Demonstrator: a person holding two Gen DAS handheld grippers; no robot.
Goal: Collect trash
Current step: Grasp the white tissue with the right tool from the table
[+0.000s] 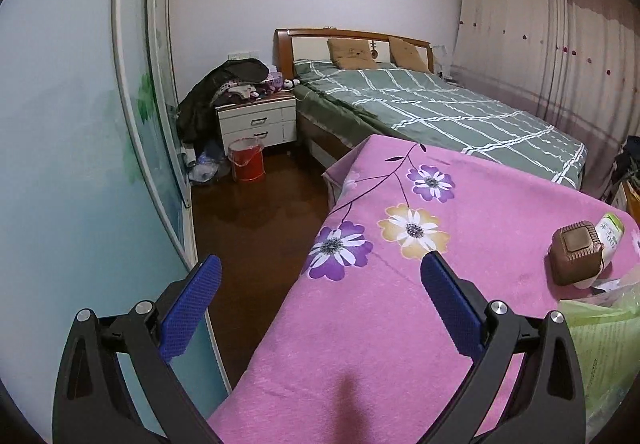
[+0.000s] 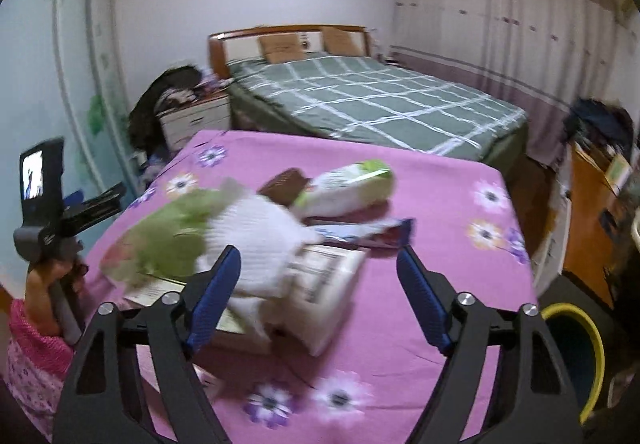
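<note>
A pile of trash lies on a table under a pink flowered cloth [image 2: 420,324]. It holds a crumpled white tissue [image 2: 260,240], a green plastic bag [image 2: 176,232], a brown square box [image 2: 286,184], a green-and-white wipes pack [image 2: 348,184], a flat white packet [image 2: 324,284] and a blue-red wrapper [image 2: 376,234]. My right gripper [image 2: 318,292] is open above the near side of the pile. My left gripper [image 1: 320,308] is open and empty over the cloth's left edge [image 1: 360,324], with the brown box [image 1: 576,256], a green-and-white bottle [image 1: 610,234] and the green bag [image 1: 604,340] to its right.
A yellow-rimmed bin [image 2: 576,356] stands on the floor right of the table. A green checked bed [image 1: 440,112] lies behind. A white nightstand [image 1: 256,122] and a red bucket [image 1: 246,160] stand by the wall. A wooden cabinet [image 2: 592,228] is at the right.
</note>
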